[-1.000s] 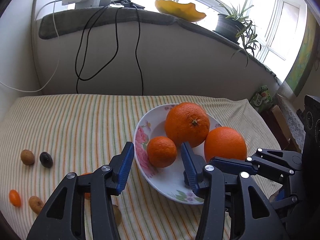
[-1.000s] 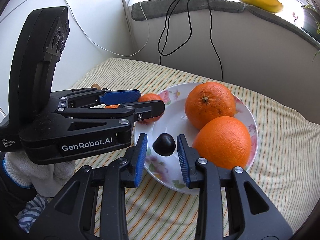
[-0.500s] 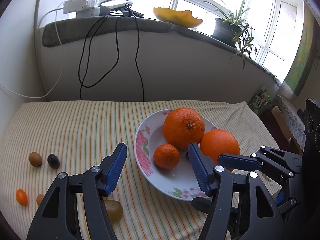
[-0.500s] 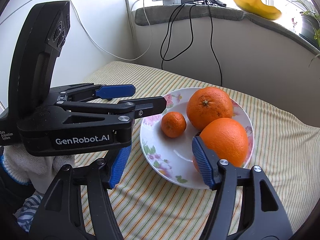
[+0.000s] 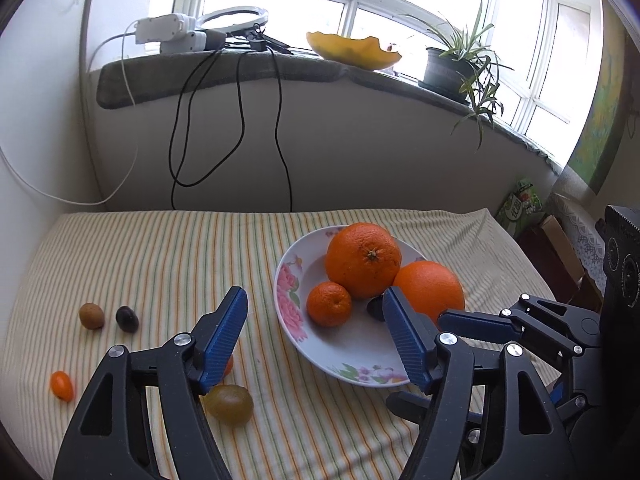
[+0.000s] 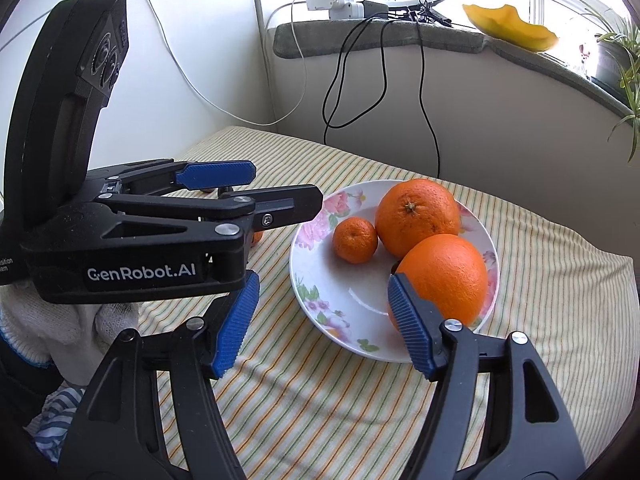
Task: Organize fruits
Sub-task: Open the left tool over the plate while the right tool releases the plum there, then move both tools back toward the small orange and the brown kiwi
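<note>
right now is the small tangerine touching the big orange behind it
Touching: the left wrist view shows the small tangerine pressed against the big orange, no plate visible between them.

Glossy ceramic plate (image 5: 288, 316) ahead of the left claw (image 5: 316, 338); dimpled orange (image 5: 362, 260); matt striped cloth (image 5: 160, 264); ribbed blue pads (image 5: 224, 332).

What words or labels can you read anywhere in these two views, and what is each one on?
"GenRobot.AI": white lettering on the side of the left gripper, seen from the right wrist view.
"...isition ...tem": cut-off small print at the frame edge on the same gripper body; only these endings read.
Green package beside the table in the left wrist view: it carries printing, too small and blurred to read.
No other text is legible.
</note>
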`<state>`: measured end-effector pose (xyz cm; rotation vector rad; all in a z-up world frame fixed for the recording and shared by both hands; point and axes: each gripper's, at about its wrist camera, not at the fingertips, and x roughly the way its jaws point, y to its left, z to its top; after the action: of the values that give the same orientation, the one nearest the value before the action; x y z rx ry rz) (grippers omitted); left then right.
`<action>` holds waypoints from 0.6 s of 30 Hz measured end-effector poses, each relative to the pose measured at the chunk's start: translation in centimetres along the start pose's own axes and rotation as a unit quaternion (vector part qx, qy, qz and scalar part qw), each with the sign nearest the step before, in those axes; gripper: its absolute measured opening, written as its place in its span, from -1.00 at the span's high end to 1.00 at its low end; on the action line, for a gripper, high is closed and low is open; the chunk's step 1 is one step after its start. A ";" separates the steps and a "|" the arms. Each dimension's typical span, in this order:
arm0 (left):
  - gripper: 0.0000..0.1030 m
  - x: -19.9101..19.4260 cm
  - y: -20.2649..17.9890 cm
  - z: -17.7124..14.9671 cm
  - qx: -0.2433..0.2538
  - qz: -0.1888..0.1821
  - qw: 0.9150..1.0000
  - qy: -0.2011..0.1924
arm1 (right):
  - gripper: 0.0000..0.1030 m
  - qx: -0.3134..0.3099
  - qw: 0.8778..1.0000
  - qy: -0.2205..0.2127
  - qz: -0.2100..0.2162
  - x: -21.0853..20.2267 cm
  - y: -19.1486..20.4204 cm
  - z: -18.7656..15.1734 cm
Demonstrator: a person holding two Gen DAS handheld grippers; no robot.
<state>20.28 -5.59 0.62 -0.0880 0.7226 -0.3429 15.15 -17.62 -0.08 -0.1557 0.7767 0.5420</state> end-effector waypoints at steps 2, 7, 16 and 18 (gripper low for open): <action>-0.42 -0.5 0.0 -0.1 0.000 0.002 1.000 -0.004 | -0.36 -0.002 1.000 0.001 0.000 -0.2 0.2 -0.1; -0.45 -1.7 0.1 -0.3 0.001 0.008 1.000 -0.013 | -0.71 -0.007 1.000 -0.010 -0.001 -0.8 0.8 -0.2; -0.48 -4.3 1.7 -1.3 -0.011 0.016 0.999 -0.027 | -0.71 -0.017 1.000 -0.017 0.002 -1.7 2.3 -0.2; -0.52 -5.0 2.5 -1.6 -0.019 0.020 0.999 -0.031 | -0.71 -0.020 0.999 -0.026 0.004 -1.9 2.7 -0.2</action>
<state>16.41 -1.52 2.09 -0.1197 0.6694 -0.2869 12.50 -16.12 1.33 -0.1750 0.7172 0.5670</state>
